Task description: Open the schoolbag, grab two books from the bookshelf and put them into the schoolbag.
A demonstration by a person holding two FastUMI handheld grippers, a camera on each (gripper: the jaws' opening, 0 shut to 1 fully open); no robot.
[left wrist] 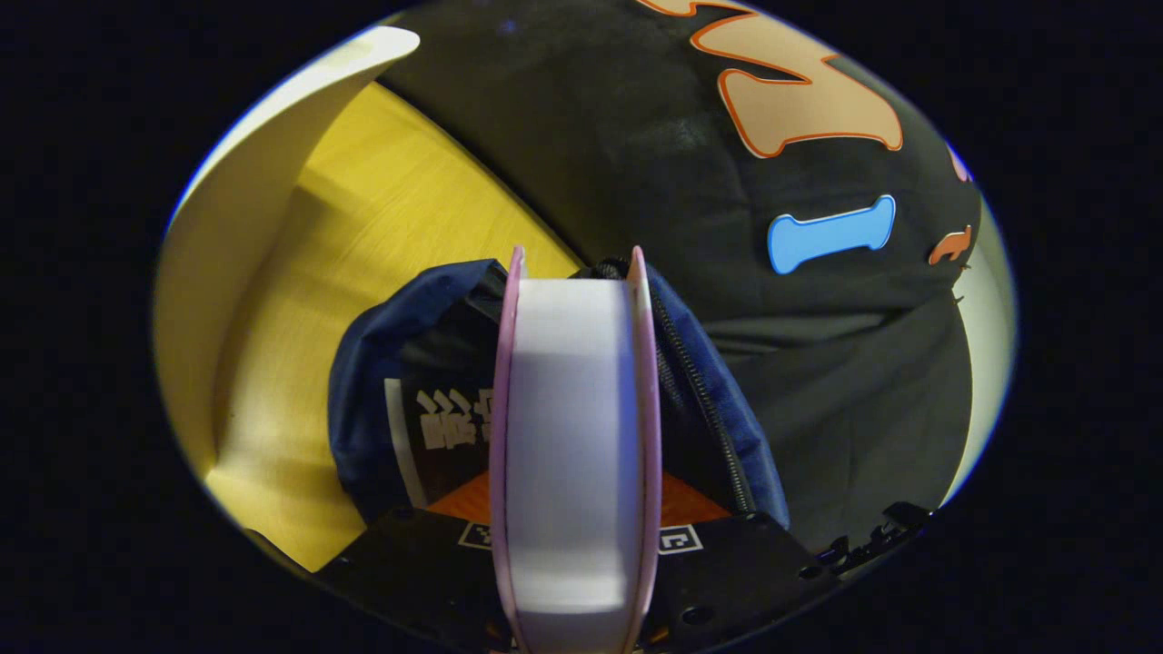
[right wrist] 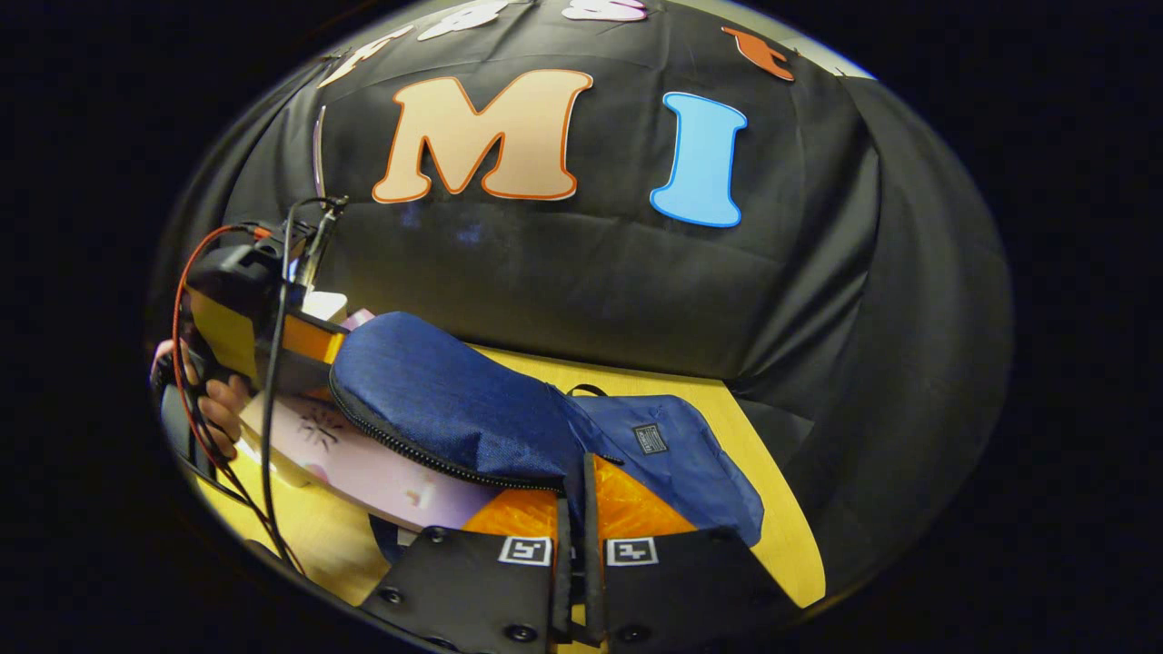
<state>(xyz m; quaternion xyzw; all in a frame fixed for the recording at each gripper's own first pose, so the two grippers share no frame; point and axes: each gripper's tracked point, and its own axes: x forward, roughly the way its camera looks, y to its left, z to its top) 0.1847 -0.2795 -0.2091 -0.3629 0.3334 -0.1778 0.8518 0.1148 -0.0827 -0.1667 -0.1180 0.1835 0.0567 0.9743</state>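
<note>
left gripper (left wrist: 574, 545): clamped on pink book (left wrist: 572, 436), spine-up, long axis pointing into open schoolbag (left wrist: 382, 363) just ahead | right gripper (right wrist: 574, 581): pinched on schoolbag flap (right wrist: 454, 409), holding it open | table (left wrist: 382, 218) below | next: slide book in.

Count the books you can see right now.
2. One pink-covered book is clamped in the left hand-held gripper, entering the schoolbag. A dark-covered book already sits inside it. Others may be hidden.
</note>
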